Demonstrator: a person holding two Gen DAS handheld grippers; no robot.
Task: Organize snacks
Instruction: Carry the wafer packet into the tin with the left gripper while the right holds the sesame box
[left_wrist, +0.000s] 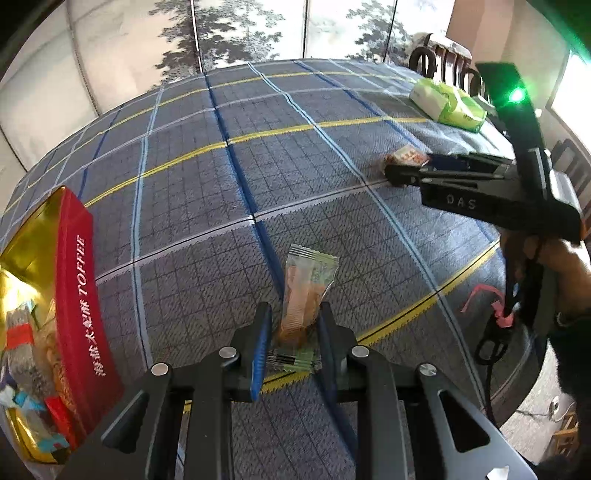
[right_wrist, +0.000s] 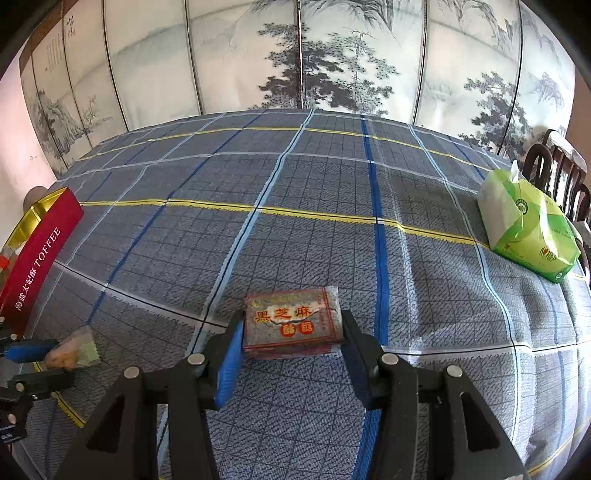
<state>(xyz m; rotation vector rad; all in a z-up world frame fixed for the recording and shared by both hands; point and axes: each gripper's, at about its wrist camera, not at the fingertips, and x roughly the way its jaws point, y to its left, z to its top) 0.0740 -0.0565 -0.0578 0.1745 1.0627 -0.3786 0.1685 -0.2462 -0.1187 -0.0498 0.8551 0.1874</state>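
A big table (right_wrist: 332, 192) wears a blue checked cloth with yellow and white lines. Behind it stands a folding screen (right_wrist: 332, 59) painted with grey trees and hills.

The left gripper (left_wrist: 293, 325) is closed tight on a long snack packet (left_wrist: 304, 291). The packet is clear and pale green, with something orange-brown inside. The two fingers pinch its lower part, and its top end sticks out past them, over the cloth. From the right wrist view the same packet sits at the far left edge, between the blue pads, but it is blurry there.

The right gripper (right_wrist: 291, 339) has its fingers on both sides of a small square snack pack (right_wrist: 293, 323) with red and orange writing on top. The left blue pad (right_wrist: 231, 354) is right up against the pack, and the other finger looks to touch it too, so it seems to be gripping it (the dark finger hides that edge, so it is hard to be sure). The pack lies flat on the cloth.

A red toffee box (left_wrist: 79, 302) with a shiny gold inside sits at the left edge of the table. It is open and has wrapped snacks in it.

A green and white tissue pack (right_wrist: 528, 229) rests far off on the right side of the table. A hand (left_wrist: 565, 266) holds the right gripper's handle.
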